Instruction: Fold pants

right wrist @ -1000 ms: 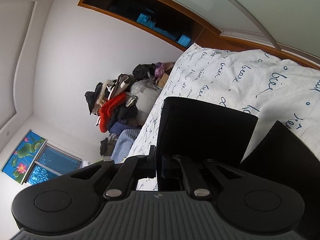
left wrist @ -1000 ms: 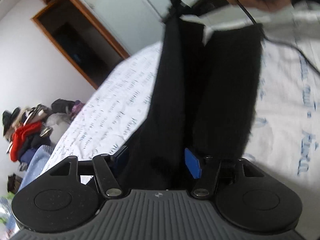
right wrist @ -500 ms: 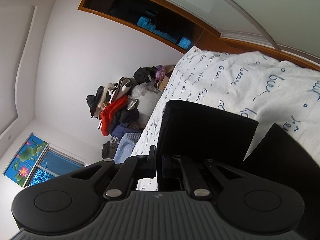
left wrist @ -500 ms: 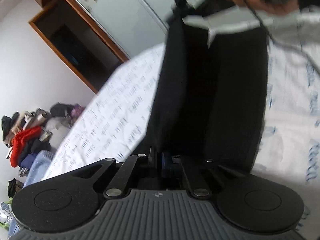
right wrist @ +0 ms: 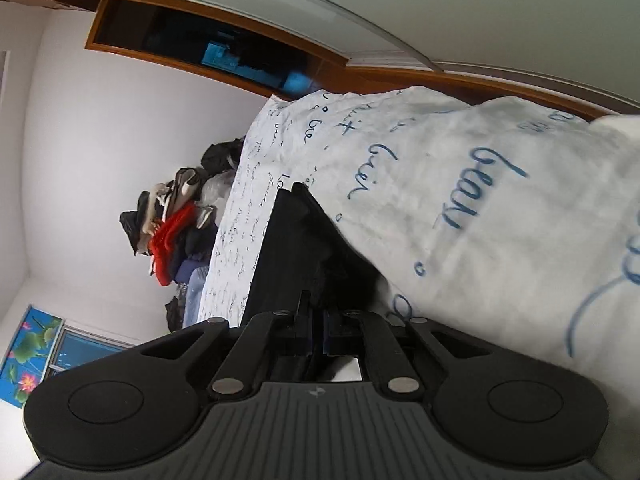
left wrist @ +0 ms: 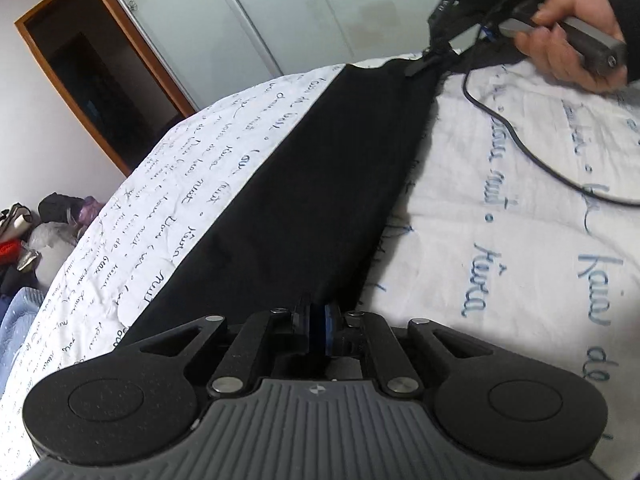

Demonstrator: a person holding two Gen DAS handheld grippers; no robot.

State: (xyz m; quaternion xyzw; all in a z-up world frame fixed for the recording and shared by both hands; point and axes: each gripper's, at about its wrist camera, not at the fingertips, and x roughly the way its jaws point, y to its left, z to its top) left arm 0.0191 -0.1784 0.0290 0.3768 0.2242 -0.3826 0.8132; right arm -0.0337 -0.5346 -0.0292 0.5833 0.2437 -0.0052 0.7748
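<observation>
Bed sheet (left wrist: 500, 208) under black pants (left wrist: 320, 184); both grippers (left wrist: 318, 322) (right wrist: 318, 322) pinch opposite ends.

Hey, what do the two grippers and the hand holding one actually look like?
Both are matte black. The left gripper has a ribbed grey base, two round discs, silver rivets on its linkage arms and blue finger pads; the right gripper is built the same. A bare hand with a dark sleeve grips a grey handle trailing a black cable.
</observation>
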